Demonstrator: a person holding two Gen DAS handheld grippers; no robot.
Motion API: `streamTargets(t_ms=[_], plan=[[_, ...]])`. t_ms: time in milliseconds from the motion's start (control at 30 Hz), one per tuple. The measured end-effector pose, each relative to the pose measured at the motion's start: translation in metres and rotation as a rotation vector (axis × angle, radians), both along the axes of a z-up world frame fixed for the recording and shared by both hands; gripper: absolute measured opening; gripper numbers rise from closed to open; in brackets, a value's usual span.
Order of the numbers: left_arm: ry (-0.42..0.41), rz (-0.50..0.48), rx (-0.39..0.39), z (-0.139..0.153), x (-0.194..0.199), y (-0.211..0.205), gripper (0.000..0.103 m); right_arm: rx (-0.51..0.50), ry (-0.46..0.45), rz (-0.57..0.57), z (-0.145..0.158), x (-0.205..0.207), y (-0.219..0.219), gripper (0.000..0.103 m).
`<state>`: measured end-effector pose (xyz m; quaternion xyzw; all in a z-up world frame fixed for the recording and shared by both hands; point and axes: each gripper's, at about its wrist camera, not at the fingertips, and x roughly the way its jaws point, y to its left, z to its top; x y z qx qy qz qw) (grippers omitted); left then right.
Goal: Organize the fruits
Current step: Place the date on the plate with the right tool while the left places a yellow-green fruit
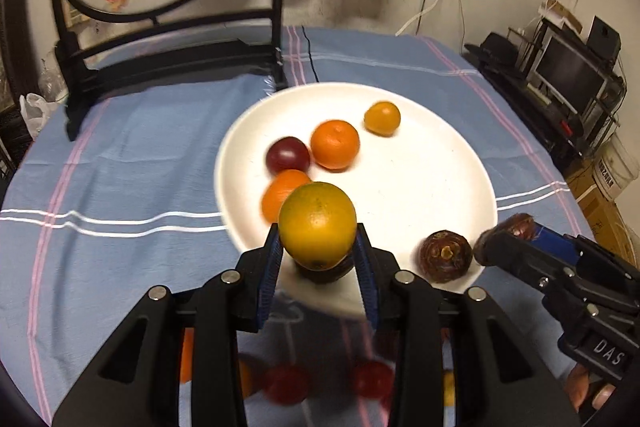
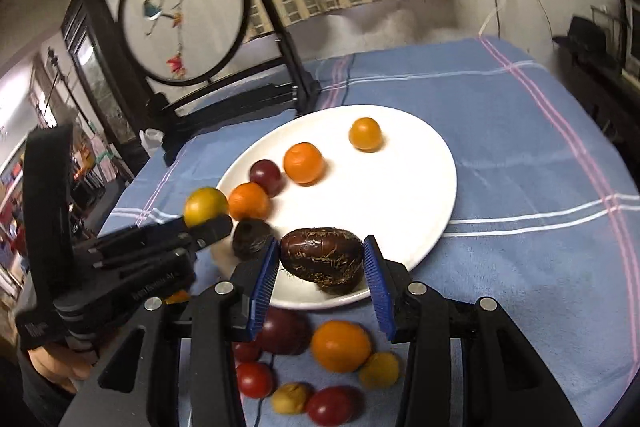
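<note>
My left gripper [image 1: 318, 239] is shut on a yellow-orange citrus fruit [image 1: 317, 225], held above the near rim of a white plate [image 1: 420, 187]. My right gripper [image 2: 322, 247] is shut on a dark brown rough-skinned fruit [image 2: 322, 255] over the plate's [image 2: 400, 187] near edge. Each gripper shows in the other's view: the right gripper [image 1: 508, 233] at the right, the left gripper [image 2: 206, 215] at the left. On the plate lie two oranges [image 1: 335, 144] [image 1: 280, 195], a dark red plum [image 1: 288, 155], a small yellow fruit [image 1: 382, 118] and two more brown fruits [image 1: 445, 256] [image 2: 252, 239].
Several loose fruits lie on the blue striped cloth [image 2: 540, 267] just in front of the plate: an orange [image 2: 341, 345], a dark plum [image 2: 284, 331], red ones [image 2: 254, 379] and yellow ones [image 2: 379, 369]. A black-framed round screen [image 2: 182, 11] stands at the table's back left.
</note>
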<state>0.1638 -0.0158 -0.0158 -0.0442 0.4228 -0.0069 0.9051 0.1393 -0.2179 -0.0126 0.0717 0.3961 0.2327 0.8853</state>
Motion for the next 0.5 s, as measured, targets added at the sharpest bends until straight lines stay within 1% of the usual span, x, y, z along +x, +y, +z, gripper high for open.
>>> streamTargets(t_ms=[133,167,200,267,300,333,400,500], plan=[[0.034,-0.01,-0.004,-0.014,0.015,-0.012,0.036,0.036,0.039,-0.029,-0.016,0.017,-0.006,0.045],[0.035,-0.005,-0.008,-0.016,0.017,-0.013,0.044,0.039,0.039,-0.035,-0.018,0.018,-0.006,0.047],[0.016,0.002,-0.007,-0.015,0.017,-0.014,0.052,0.04,0.044,-0.044,-0.021,0.019,-0.007,0.05],[-0.008,0.008,0.011,-0.011,0.012,-0.014,0.057,0.045,0.05,-0.042,-0.022,0.018,-0.008,0.051],[-0.015,0.004,0.012,-0.009,0.01,-0.015,0.057,0.045,0.045,-0.041,-0.022,0.017,-0.008,0.052],[-0.023,0.001,0.012,-0.006,0.007,-0.014,0.058,0.046,0.039,-0.045,-0.02,0.016,-0.009,0.056],[-0.042,0.018,0.008,0.001,-0.002,-0.01,0.065,0.052,0.029,-0.061,-0.018,0.013,-0.012,0.06],[-0.064,0.044,-0.01,0.007,-0.017,0.0,0.07,0.05,0.017,-0.064,-0.015,0.008,-0.017,0.06]])
